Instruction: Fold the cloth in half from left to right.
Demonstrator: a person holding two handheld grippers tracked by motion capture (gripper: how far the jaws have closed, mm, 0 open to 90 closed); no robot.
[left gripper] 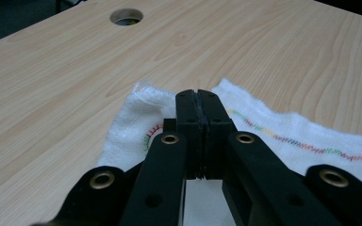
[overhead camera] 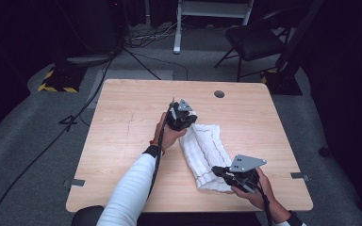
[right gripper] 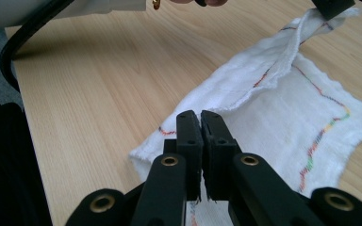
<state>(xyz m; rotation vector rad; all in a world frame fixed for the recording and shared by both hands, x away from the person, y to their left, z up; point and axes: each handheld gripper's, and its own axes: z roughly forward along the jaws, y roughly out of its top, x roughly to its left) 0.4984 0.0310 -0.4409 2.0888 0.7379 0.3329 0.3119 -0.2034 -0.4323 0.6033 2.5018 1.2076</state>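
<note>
White cloth (overhead camera: 204, 155) with a wavy multicoloured stitched line is laid out on the light wooden table (overhead camera: 122, 136), a bit right of the middle, running from about the centre down toward the near edge. It's partly folded over on itself, so a raised doubled ridge can be seen along its length in the right gripper view (right gripper: 283, 70). The left gripper (overhead camera: 185, 117) is clamped tight on the far end of the cloth; in the left gripper view its jaws are pressed together with the white fabric (left gripper: 136, 117) pinched between the tips, and that corner is lifted slightly off the wood. The right gripper (overhead camera: 219, 170) is set at the near end of the cloth, jaws squeezed together too, and a bit of fabric edge seems to be caught between the pads in its own view, though the exact pinch point is hidden by the jaws. A round cable hole (overhead camera: 219, 93) is cut into the table near its far edge, well apart from the cloth. A black chair (overhead camera: 257, 40) is parked on the grey floor beyond the table
</note>
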